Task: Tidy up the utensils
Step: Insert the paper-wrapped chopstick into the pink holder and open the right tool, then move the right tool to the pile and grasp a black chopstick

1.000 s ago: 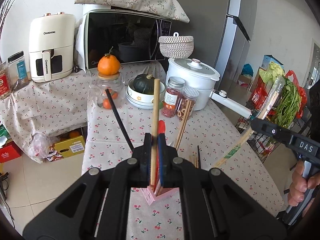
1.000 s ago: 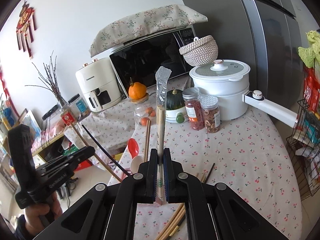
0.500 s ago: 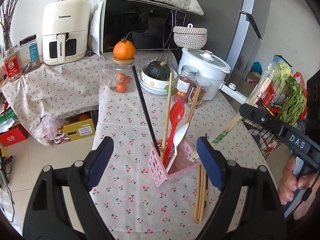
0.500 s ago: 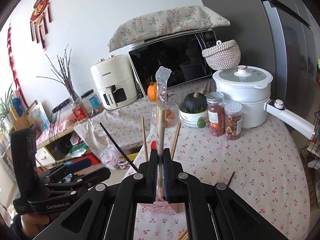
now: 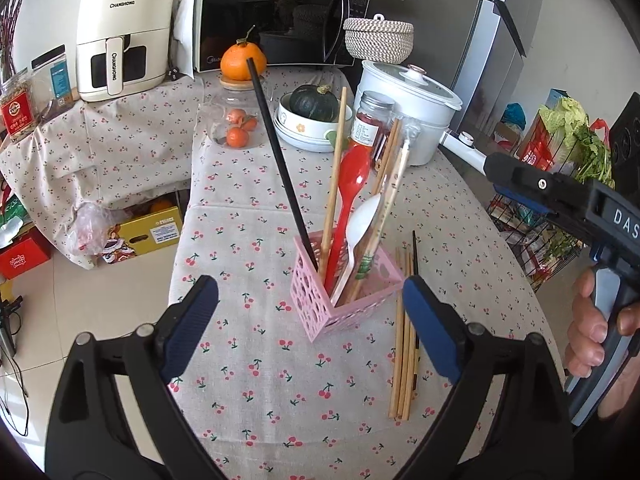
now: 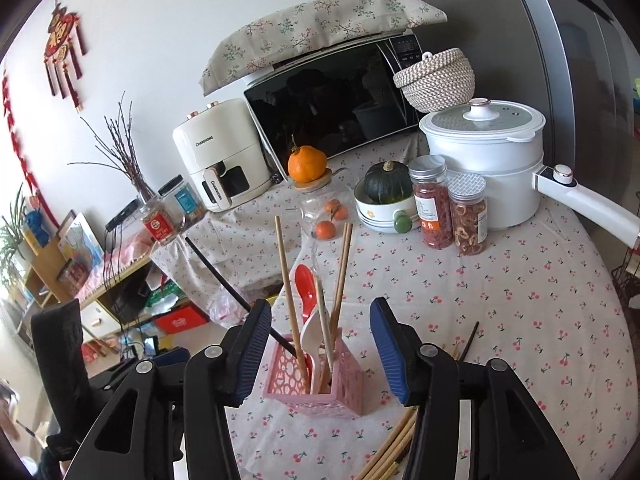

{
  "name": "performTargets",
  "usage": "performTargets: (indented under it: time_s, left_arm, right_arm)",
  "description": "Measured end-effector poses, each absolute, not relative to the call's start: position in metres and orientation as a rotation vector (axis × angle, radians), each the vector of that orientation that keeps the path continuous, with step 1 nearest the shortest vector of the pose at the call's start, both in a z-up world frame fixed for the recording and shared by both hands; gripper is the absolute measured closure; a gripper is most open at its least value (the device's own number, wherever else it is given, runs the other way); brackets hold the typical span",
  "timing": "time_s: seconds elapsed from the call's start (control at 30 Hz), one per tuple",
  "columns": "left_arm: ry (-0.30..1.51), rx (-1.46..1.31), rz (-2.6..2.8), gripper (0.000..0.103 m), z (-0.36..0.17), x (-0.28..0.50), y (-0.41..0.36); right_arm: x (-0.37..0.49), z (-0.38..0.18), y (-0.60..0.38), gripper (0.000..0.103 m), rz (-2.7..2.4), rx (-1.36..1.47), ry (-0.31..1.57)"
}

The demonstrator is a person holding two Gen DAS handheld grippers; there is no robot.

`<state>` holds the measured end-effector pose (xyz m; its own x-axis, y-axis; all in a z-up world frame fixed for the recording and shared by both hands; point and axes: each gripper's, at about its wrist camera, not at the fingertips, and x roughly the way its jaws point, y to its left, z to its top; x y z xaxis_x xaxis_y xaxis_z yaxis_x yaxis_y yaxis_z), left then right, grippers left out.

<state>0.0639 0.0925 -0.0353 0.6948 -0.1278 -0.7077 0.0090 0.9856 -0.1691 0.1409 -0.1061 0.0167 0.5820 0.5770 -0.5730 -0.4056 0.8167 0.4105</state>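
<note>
A pink perforated utensil holder [image 5: 345, 295] stands on the cherry-print table; it also shows in the right wrist view [image 6: 316, 384]. It holds a black chopstick [image 5: 276, 152], wooden chopsticks [image 5: 334, 176], a red spoon [image 5: 350, 184], a white spoon [image 5: 362, 220] and wrapped chopsticks [image 5: 386, 212]. Several loose chopsticks [image 5: 404, 332] lie on the cloth to the holder's right. My left gripper [image 5: 310, 322] is open and empty, just in front of the holder. My right gripper [image 6: 320, 348] is open and empty, straddling the holder from above.
Behind the holder stand a glass jar with oranges [image 5: 238, 128], a bowl with a green squash [image 5: 312, 116], two spice jars [image 6: 450, 208] and a white pot with a long handle [image 6: 492, 160]. A microwave [image 5: 276, 16] and an air fryer [image 5: 120, 28] stand at the back.
My left gripper let go of a wooden chopstick into the holder, opened and drew back. My right gripper released the wrapped chopsticks into the holder and opened.
</note>
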Motion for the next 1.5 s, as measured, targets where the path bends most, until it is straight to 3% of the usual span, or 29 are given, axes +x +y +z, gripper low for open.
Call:
performTargets:
  time_s: [0.23,0.4,1.1,1.5]
  left_arm:
    - [0.821,-0.125,-0.072,0.004,-0.045,0.059,0.084]
    - [0.862,-0.107,-0.067,0.004,-0.061,0.056,0.08]
    - [1.007,-0.104,-0.064,0.004,-0.107,0.061,0.072]
    - [1.015,-0.1,-0.079,0.004,-0.109,0.061,0.074]
  right_arm:
    - [0.139,0.008,-0.128,0.026,0.52,0.205,0.789]
    - [0.135,-0.013,-0.134,0.02,0.48,0.134,0.848]
    - [0.165,-0.132,-0.136,0.018,0.225,-0.053,1.038]
    - [0.185,-0.155,-0.133,0.018,0.188,-0.058,1.099]
